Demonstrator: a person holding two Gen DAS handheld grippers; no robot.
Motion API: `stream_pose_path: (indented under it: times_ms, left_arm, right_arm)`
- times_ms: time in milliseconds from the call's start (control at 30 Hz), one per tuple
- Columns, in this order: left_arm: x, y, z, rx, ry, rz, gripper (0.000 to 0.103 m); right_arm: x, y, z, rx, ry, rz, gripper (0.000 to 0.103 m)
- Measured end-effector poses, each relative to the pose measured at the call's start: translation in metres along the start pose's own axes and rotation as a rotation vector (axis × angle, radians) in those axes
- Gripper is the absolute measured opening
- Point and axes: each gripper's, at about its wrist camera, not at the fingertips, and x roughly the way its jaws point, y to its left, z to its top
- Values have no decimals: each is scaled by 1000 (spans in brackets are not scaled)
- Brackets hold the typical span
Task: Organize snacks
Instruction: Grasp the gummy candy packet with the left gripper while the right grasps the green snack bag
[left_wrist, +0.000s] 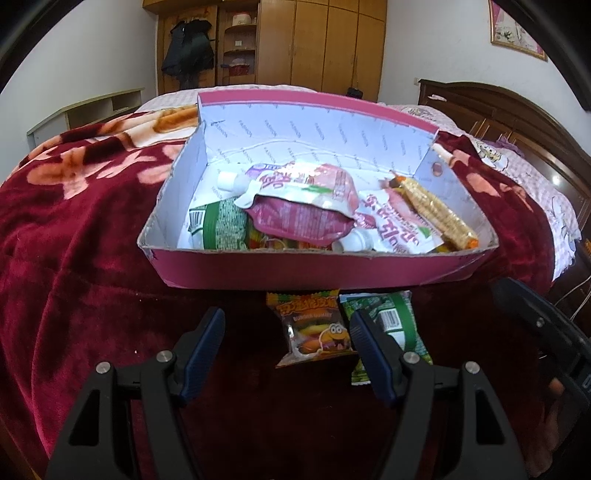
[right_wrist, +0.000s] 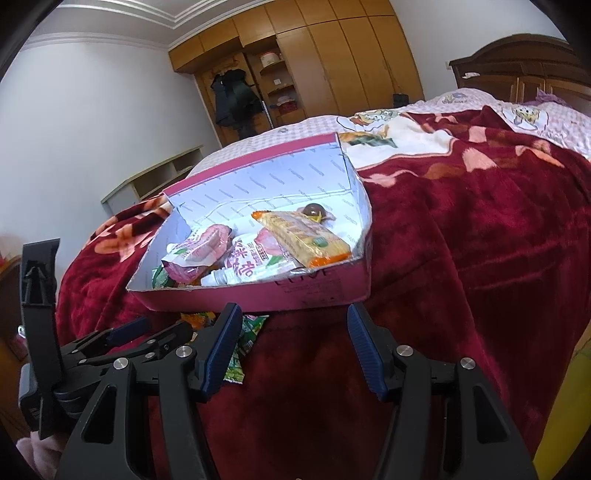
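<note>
Snack packets (left_wrist: 303, 206) inside pink box (left_wrist: 258, 269)

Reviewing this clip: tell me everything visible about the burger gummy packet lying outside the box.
The burger gummy packet is a small clear plastic pouch with an orange printed header, a cartoon burger face and burger-shaped gummies showing through. It looks sealed and lies flat on the red blanket, just in front of the pink box. A green snack packet lies against its right edge. Neither gripper touches it.
</note>
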Motion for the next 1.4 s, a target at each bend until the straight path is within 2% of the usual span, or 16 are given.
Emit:
stream_pose_path:
  times_ms: [133, 700, 767, 933, 1033, 1400]
  left_arm:
    - [8, -1, -2, -1, 10, 24, 74]
    - [23, -6, -5, -1, 23, 34, 73]
    - [22, -8, -6, 6, 18, 30, 67]
    - [19, -16, -8, 45, 7, -21, 36]
    - [17, -19, -9, 58, 0, -21, 35]
    - [2, 5, -11, -7, -21, -12, 33]
  right_arm:
    - [0, -4, -2, 14, 3, 2, 61]
    - [11, -9, -15, 37, 37, 22, 61]
    - [12, -10, -16, 41, 42, 22, 61]
    - [14, -10, -17, 46, 46, 23, 61]
    - [15, -10, -18, 46, 51, 23, 61]
    - [16, -3, -18, 37, 63, 24, 61]
